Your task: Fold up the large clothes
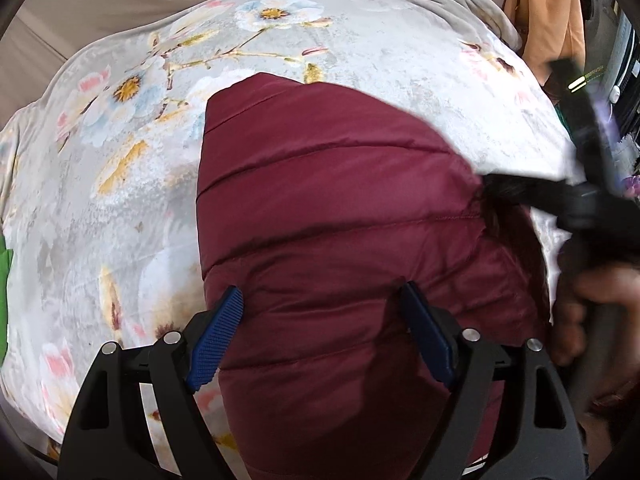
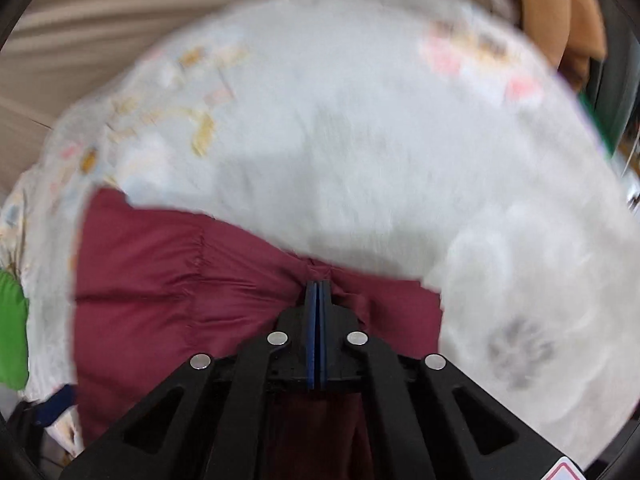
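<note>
Blue-padded fingers of the left gripper (image 1: 320, 332) stand wide apart at 6 o'clock in the left wrist view, straddling the near part of a dark red quilted jacket (image 1: 340, 220) without pinching it. That jacket lies on a bed under a pale flowered blanket (image 1: 120, 160), filling the middle of the view. From the right wrist view, the right gripper (image 2: 317, 286) has its fingers pressed together on a bunched fold at the jacket's far edge, at the view's centre. Judging by this, a fold is under way: the right side is gripped and being carried, most likely across the body toward 9 o'clock. Next, the left fingers probably need to pin or grip the near fabric so it stays flat. Bare blanket lies open from 9 to 2 o'clock. An orange garment (image 1: 548, 20) hangs at 1 o'clock, and something green (image 1: 5, 300) sits at the 9 o'clock edge.
</note>
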Demonstrator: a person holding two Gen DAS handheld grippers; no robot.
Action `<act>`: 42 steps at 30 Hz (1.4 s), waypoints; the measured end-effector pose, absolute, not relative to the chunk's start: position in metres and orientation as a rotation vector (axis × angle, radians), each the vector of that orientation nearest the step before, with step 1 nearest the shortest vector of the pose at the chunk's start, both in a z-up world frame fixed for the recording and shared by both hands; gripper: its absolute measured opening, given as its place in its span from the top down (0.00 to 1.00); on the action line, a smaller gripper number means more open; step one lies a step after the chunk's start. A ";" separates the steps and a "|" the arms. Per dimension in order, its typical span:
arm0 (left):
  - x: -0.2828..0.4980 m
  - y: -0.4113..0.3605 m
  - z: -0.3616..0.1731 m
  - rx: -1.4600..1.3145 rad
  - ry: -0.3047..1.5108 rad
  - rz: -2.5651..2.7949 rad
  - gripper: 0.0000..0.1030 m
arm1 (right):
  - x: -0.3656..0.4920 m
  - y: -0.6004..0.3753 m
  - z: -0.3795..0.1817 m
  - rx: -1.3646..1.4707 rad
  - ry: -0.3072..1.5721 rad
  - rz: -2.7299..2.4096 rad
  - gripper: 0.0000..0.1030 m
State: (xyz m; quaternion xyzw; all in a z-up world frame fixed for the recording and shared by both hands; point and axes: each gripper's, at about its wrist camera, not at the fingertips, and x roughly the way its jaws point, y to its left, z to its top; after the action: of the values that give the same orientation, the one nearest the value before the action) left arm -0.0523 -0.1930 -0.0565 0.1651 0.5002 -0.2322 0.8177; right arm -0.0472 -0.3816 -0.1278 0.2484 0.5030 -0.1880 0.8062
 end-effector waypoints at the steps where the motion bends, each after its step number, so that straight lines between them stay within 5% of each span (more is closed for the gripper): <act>1: -0.053 -0.194 -0.057 0.360 1.061 -0.490 0.23 | -0.046 -0.383 -0.135 0.541 1.084 -0.396 1.00; 11: -0.062 -0.146 -0.025 0.259 1.130 -0.545 0.25 | -0.154 -0.352 -0.048 0.617 0.969 -0.312 0.91; 19: -0.074 -0.150 -0.079 0.385 1.256 -0.569 0.19 | -0.160 -0.307 -0.136 0.585 1.182 -0.328 0.95; 23: -0.068 -0.149 -0.073 0.361 1.251 -0.553 0.20 | -0.156 -0.310 -0.125 0.578 1.183 -0.317 0.94; 25: -0.065 -0.145 -0.060 0.323 1.224 -0.553 0.21 | -0.162 -0.319 -0.107 0.641 1.115 -0.317 0.84; 27: -0.059 -0.139 -0.043 0.272 1.188 -0.546 0.21 | -0.172 -0.335 -0.088 0.726 0.998 -0.340 0.38; 28: -0.054 -0.137 -0.041 0.260 1.183 -0.542 0.21 | -0.175 -0.341 -0.083 0.757 0.954 -0.345 0.33; 35: -0.020 -0.130 -0.039 0.136 1.213 -0.475 0.20 | -0.152 -0.356 -0.122 0.861 1.023 -0.278 0.31; 42: 0.000 -0.135 -0.053 0.059 1.262 -0.497 0.20 | -0.144 -0.348 -0.148 0.951 1.028 -0.238 0.18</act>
State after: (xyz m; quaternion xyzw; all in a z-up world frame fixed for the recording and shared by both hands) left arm 0.0004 -0.1348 -0.0530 0.0274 0.5835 -0.2298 0.7784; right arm -0.1439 -0.3484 -0.1479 0.4366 0.4718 -0.1093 0.7582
